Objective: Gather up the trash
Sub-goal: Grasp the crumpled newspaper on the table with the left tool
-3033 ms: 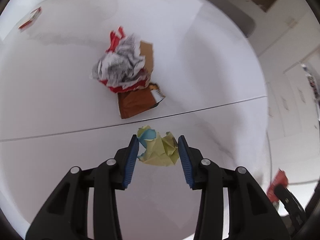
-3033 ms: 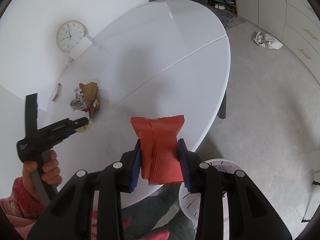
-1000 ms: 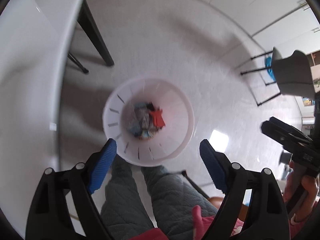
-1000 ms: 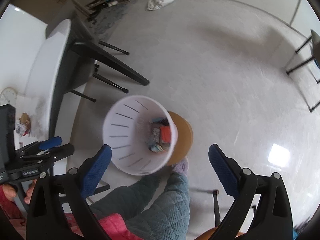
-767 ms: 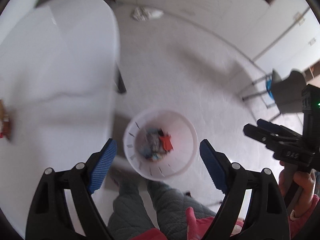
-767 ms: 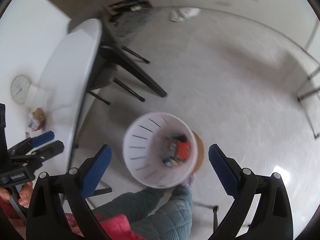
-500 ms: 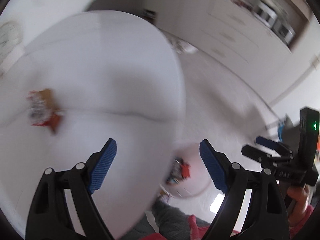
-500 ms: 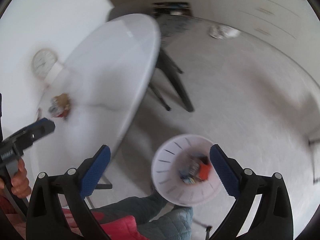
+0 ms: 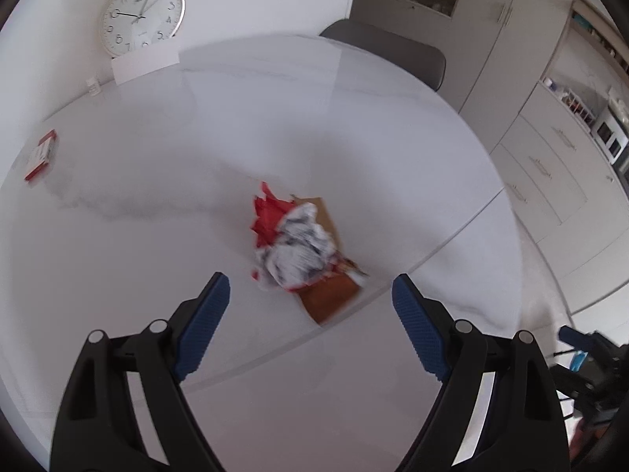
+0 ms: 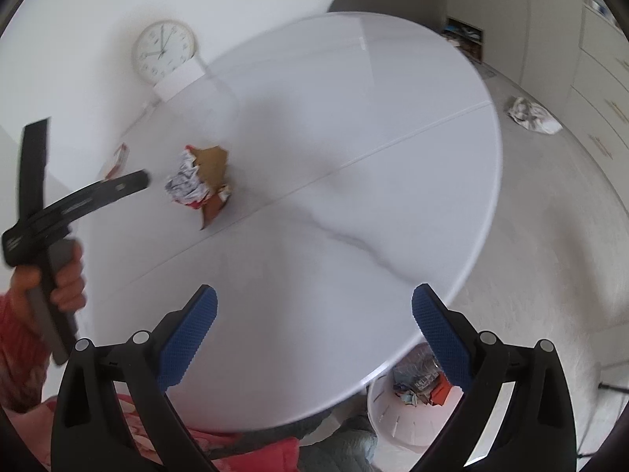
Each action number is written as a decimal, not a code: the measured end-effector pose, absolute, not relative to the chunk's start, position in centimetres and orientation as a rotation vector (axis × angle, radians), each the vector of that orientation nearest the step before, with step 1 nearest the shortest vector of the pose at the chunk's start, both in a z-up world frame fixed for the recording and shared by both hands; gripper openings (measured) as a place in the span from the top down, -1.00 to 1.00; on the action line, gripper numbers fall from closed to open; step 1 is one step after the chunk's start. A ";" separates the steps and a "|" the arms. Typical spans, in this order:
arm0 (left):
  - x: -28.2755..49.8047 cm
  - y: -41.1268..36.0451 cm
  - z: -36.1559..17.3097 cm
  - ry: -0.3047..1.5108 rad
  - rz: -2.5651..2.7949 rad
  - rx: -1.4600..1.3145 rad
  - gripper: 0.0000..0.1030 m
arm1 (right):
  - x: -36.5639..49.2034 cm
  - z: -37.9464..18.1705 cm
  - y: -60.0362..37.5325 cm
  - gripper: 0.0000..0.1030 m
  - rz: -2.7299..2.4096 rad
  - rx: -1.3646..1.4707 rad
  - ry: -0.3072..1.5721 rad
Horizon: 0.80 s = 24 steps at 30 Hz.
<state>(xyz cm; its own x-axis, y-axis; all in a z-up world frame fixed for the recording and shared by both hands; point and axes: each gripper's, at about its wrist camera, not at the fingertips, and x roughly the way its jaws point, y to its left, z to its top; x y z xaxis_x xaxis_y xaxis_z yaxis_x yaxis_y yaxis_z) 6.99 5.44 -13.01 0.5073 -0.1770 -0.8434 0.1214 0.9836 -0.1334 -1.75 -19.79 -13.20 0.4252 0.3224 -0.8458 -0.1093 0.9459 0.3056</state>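
Observation:
A pile of trash (image 9: 298, 251) lies on the white round table (image 9: 157, 196): crumpled grey-white paper on a red wrapper and a brown paper bag. My left gripper (image 9: 310, 326) is open and empty, just short of the pile. My right gripper (image 10: 314, 334) is open and empty, over the table's near part, far from the pile (image 10: 196, 185). The white trash bin (image 10: 397, 421) stands on the floor under the table's near edge, with wrappers inside.
A small red box (image 9: 39, 155) lies at the table's far left. A clock (image 9: 141, 15) and a white card (image 9: 145, 61) stand at the back. A grey chair (image 9: 389, 55) sits behind the table. Crumpled paper (image 10: 530, 116) lies on the floor.
Both grippers swung up from over the bin back to the table. The yellow paper and the red packet held three seconds ago are gone from the jaws; a red packet lies in the bin.

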 end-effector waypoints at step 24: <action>7.8 7.1 -14.0 1.032 -0.333 -0.195 0.34 | 4.9 -13.3 -11.0 -0.92 0.452 0.081 1.160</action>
<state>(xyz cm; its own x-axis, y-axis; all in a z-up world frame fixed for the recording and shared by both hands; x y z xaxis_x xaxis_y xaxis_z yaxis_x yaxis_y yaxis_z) 7.84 7.06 -14.02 0.4696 -0.3604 -0.8060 0.1785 0.9328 -0.3131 4.87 -11.05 -13.30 0.3205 0.3850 -0.8655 -0.3026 0.9074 0.2916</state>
